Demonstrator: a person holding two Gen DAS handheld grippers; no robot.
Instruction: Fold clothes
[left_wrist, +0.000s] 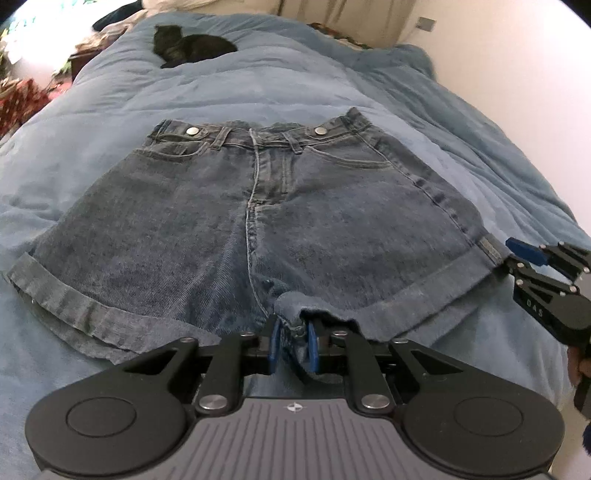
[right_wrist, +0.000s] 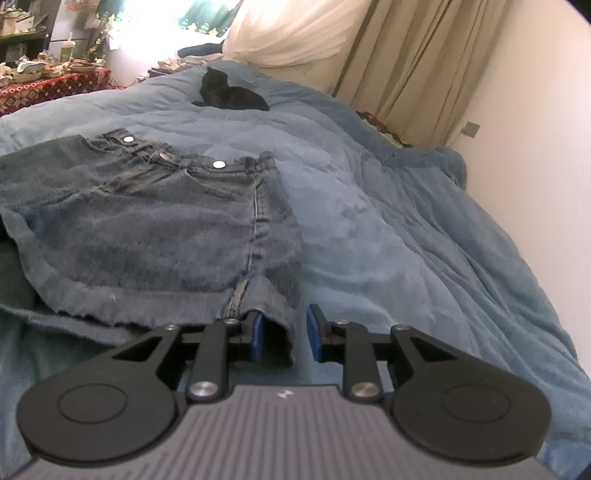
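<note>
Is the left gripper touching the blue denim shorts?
Touching. The left wrist view shows the left gripper pinching the blue denim shorts at the inner cuff.

A wide bed (right_wrist: 388, 229) spreads out before me under a rumpled blue plush blanket (left_wrist: 277, 88). A black cat (right_wrist: 231, 94) lies curled near its far end. Beige curtains (right_wrist: 402, 62) hang beside a plain white wall (right_wrist: 532, 122). Bright daylight glares through a window (right_wrist: 155, 22) beyond. At the left stands a surface with a red patterned cloth (right_wrist: 55, 86), crowded with clutter.
</note>
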